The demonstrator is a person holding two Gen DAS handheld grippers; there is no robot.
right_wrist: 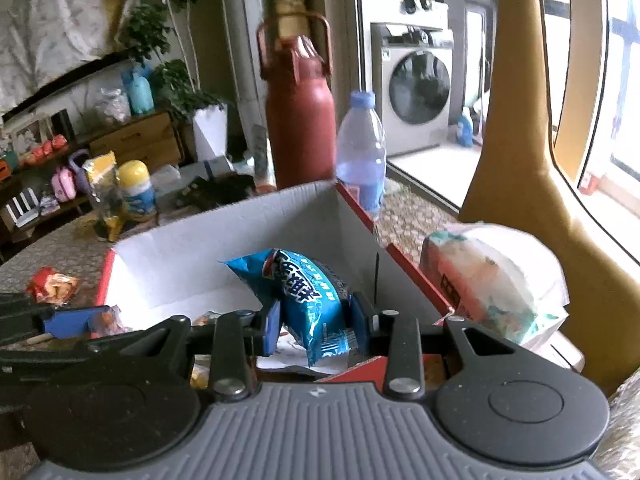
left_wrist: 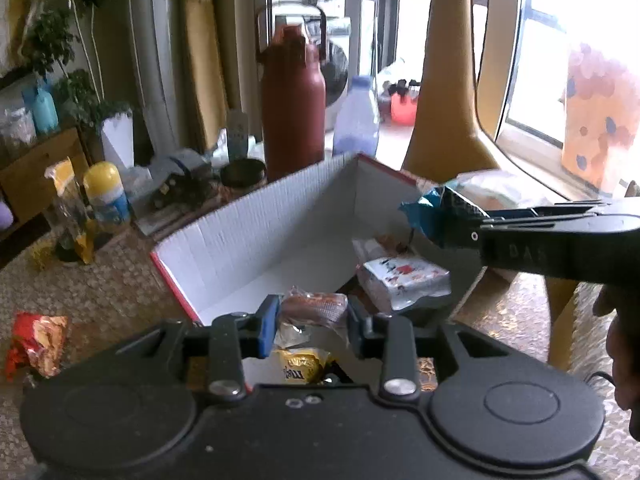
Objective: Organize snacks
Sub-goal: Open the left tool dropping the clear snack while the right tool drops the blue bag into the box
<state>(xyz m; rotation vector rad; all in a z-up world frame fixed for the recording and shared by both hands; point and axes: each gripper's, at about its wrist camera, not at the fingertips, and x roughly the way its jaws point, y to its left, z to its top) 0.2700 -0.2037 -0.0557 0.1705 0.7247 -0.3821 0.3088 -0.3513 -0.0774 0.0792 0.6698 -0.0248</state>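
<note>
1. Cardboard box (left_wrist: 280,216), white inside, red-edged, sitting centre on the table (left_wrist: 100,292): we are filling it with snacks. 3 packets are already lying on its floor, including a silver packet (left_wrist: 404,284) at the right.

2. Blue snack bag (right_wrist: 312,300): we are gripping it in the right gripper (right_wrist: 316,320), jaws narrow and pinching it, over the box's near right corner.

3. Brown snack packet (left_wrist: 314,306): we are clamping it in the left gripper (left_wrist: 312,316), over the near edge.

4. We judge both are arriving for release; next, jaws opening above bare floor.

5. Red packet (left_wrist: 36,344) is waiting at the left, outside. Printing on every packet is blurring; the box's near wall is hiding behind the grippers.
</note>
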